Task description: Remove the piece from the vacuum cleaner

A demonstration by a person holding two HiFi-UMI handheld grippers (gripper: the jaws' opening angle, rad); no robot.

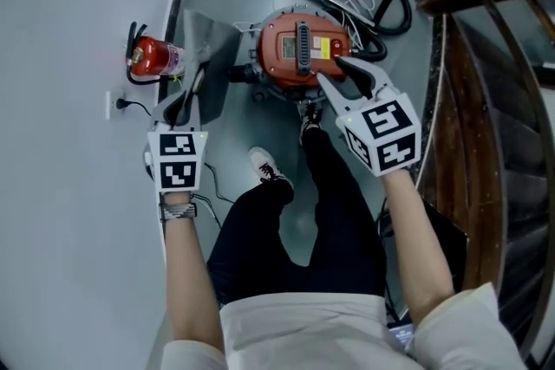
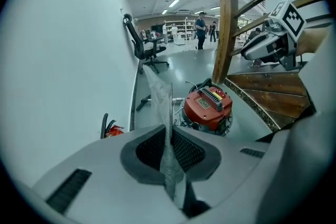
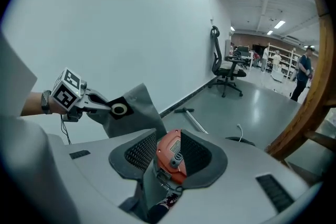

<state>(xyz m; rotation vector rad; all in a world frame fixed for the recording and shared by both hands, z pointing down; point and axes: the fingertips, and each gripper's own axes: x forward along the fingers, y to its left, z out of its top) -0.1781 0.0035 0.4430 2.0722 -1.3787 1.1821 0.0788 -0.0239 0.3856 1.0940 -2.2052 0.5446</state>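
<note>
Grey fabric, the dust bag (image 1: pixel 206 48), hangs pinched in the fingers of our left gripper (image 1: pixel 186 96), clear of the red vacuum cleaner (image 1: pixel 299 48) on the floor (image 1: pixel 260 130) below. Our right gripper (image 1: pixel 332 69) hovers above the machine, fingers wide and empty. We judge the removal nearly done. Next we need a spot to set the bag down.

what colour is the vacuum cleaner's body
Red-orange vacuum cleaner body, with a black handle on top; it shows best in the head view.
</note>
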